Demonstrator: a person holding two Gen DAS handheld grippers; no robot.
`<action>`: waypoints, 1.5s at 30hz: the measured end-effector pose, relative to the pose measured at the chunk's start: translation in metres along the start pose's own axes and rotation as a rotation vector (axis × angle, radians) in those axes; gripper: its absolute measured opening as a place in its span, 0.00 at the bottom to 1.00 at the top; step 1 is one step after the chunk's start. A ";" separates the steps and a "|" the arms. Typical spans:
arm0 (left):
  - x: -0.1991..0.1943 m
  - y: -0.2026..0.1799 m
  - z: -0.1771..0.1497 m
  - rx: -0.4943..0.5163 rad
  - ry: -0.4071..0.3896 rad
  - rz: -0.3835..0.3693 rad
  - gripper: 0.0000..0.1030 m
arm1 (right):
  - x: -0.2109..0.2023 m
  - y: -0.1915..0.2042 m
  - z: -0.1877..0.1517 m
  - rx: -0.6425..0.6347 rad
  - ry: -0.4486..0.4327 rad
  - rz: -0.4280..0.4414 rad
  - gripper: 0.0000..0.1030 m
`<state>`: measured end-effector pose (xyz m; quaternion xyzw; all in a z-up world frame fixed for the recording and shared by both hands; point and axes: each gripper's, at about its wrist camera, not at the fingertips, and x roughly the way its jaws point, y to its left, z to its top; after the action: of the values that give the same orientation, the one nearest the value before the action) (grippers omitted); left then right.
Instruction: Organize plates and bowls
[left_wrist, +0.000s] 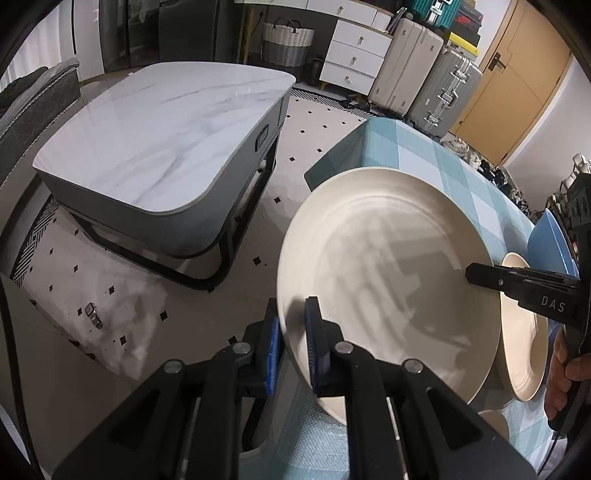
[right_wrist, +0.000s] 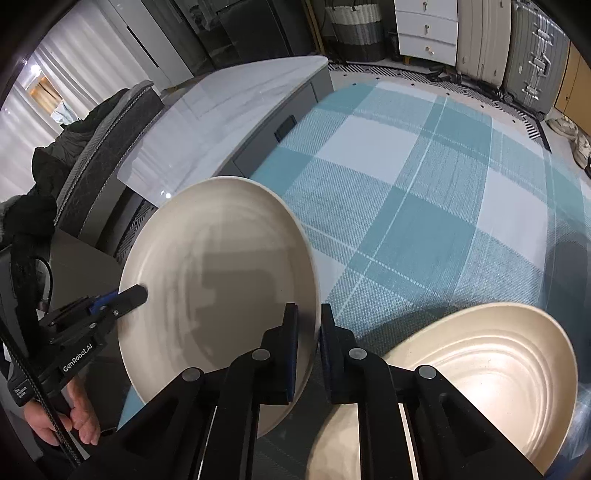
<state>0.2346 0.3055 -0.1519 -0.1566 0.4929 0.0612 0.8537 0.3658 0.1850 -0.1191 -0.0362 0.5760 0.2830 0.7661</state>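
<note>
A large cream plate (left_wrist: 388, 280) is held tilted above the checked tablecloth (left_wrist: 461, 177). My left gripper (left_wrist: 293, 350) is shut on its near-left rim. My right gripper (right_wrist: 308, 347) is shut on its opposite rim; the same plate shows in the right wrist view (right_wrist: 221, 280). The right gripper's finger (left_wrist: 517, 282) reaches onto the plate from the right. A second cream plate (right_wrist: 491, 380) lies on the cloth at the right, also in the left wrist view (left_wrist: 524, 339). A blue bowl (left_wrist: 550, 243) sits behind it.
A marble-topped coffee table (left_wrist: 159, 147) stands on the tiled floor to the left. Suitcases (left_wrist: 436, 77), a white drawer unit (left_wrist: 354, 55) and a woven basket (left_wrist: 288, 40) line the far wall. The checked cloth (right_wrist: 424, 192) stretches ahead.
</note>
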 end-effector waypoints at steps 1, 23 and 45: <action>-0.002 -0.001 0.001 0.001 -0.001 0.003 0.10 | -0.002 -0.001 0.000 0.006 -0.001 0.003 0.10; -0.065 -0.025 -0.021 0.049 -0.008 0.027 0.11 | -0.073 0.011 -0.038 0.040 -0.033 0.038 0.10; -0.101 -0.053 -0.129 0.124 0.048 0.031 0.13 | -0.118 0.016 -0.168 0.100 -0.059 0.043 0.10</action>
<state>0.0912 0.2185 -0.1142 -0.0971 0.5182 0.0401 0.8488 0.1924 0.0875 -0.0640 0.0227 0.5672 0.2713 0.7773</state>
